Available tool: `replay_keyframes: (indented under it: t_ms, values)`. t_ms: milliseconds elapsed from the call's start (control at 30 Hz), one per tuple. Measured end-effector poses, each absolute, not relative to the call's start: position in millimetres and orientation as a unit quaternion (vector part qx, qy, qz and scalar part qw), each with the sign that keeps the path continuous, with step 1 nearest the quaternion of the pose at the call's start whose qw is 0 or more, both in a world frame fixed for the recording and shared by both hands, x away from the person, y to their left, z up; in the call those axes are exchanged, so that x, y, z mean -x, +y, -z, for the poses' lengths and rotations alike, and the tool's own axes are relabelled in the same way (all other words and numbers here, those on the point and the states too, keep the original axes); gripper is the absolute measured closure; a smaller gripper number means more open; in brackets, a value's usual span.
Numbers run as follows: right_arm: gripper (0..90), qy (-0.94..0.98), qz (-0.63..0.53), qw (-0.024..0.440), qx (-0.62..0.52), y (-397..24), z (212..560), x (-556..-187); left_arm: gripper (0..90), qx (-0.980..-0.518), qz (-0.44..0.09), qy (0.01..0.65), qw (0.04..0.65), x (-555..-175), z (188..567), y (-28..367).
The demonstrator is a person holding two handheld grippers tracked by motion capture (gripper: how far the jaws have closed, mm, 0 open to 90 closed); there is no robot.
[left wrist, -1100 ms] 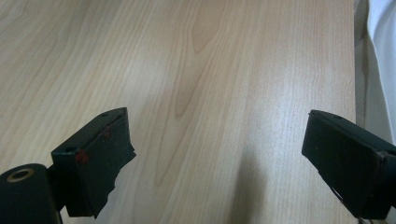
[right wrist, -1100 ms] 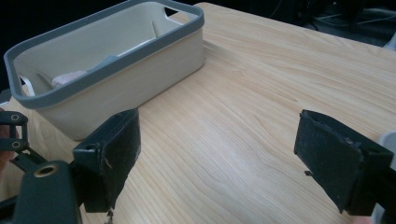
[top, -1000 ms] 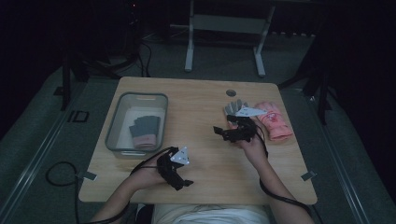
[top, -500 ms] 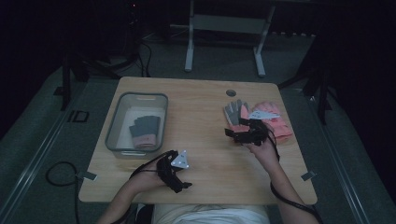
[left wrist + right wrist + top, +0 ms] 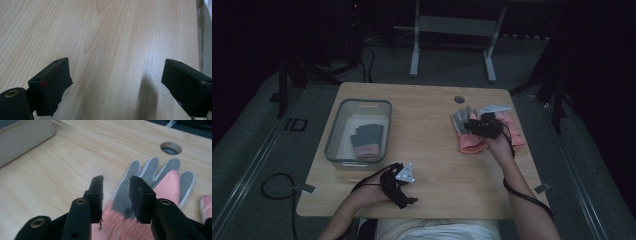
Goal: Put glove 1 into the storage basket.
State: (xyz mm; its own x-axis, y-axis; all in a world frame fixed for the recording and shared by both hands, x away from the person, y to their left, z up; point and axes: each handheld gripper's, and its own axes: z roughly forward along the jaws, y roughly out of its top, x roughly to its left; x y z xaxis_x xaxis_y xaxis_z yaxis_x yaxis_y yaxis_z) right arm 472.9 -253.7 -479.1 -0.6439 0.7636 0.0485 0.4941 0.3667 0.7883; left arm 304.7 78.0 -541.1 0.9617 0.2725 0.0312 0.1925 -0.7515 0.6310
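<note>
Currently your right gripper (image 5: 115,195), jaws just narrowed over the glove (image 5: 150,185) at lower right but gripping nothing yet, needs lowering before pinching for the tray (image 5: 332,132).

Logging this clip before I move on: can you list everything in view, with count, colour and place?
gloves on table: at least two, pink and grey, right side of the table, overlapping
glove in bin: one, grey with pink cuff, inside the bin
bin: one, grey, left side of the table
table: one, light wood, with a round hole near the far edge
metal stand: one, pale grey, on the floor beyond the table
left gripper: black, open over bare wood
right gripper: black, jaws just been closing, gloves just beyond them
</note>
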Motion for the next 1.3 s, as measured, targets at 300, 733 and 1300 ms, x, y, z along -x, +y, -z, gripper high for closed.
replay_keyframes:
  t_ms: [300, 733, 1300]
  values:
    - [60.7, 0.834, -0.349, 0.178, -0.388, -242.5, 499.7, -520.2, 8.2, -0.932, -0.054, 0.124, 0.338, -305.3, 539.4, 79.3]
    - [72.9, 0.865, -0.278, 0.182, -0.376, -236.7, 533.1, -528.5, 8.2, -0.931, -0.052, 0.123, 0.341, -304.2, 539.9, 79.9]
    - [88.2, 0.801, -0.354, 0.218, -0.431, -233.7, 481.4, -484.3, 8.2, -0.93, -0.052, 0.122, 0.344, -304.2, 540.4, 81.1]
